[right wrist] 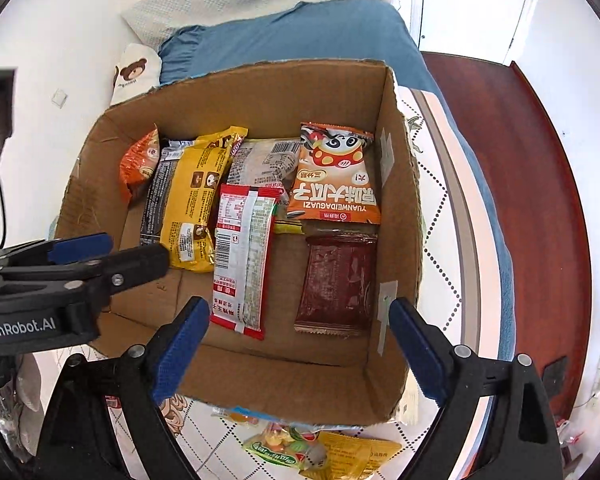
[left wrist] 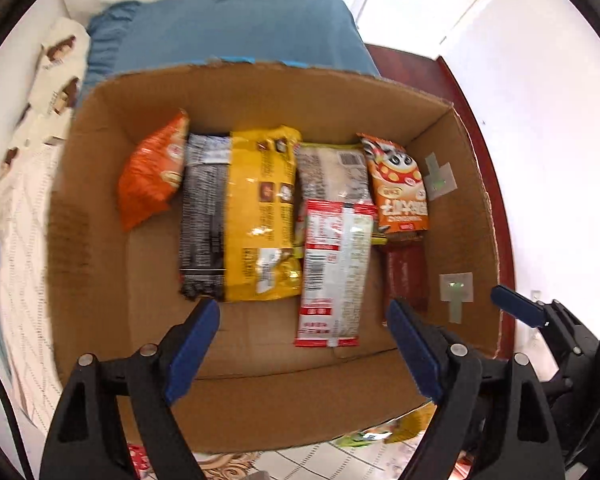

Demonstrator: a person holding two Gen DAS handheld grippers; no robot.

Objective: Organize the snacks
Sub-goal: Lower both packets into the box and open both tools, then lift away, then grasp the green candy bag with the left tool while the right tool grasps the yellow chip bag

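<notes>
Corrugated cardboard box point(right wrist: 396, 216) holds glossy, crinkled foil snack packets point(right wrist: 192, 200) lying flat. Left hand-held gripper point(left wrist: 304, 340) and right hand-held gripper point(right wrist: 300, 336): blue pads spread wide, empty.

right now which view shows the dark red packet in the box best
The right wrist view: the dark red packet lies fully visible on the floor of the cardboard box. In the left wrist view the packet looks blurred, its lower edge hidden behind a fingertip.

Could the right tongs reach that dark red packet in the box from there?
Probably yes. The right tongs hang open above the open-topped box, and the dark red packet lies flat with nothing on top except the orange packet's edge.
</notes>
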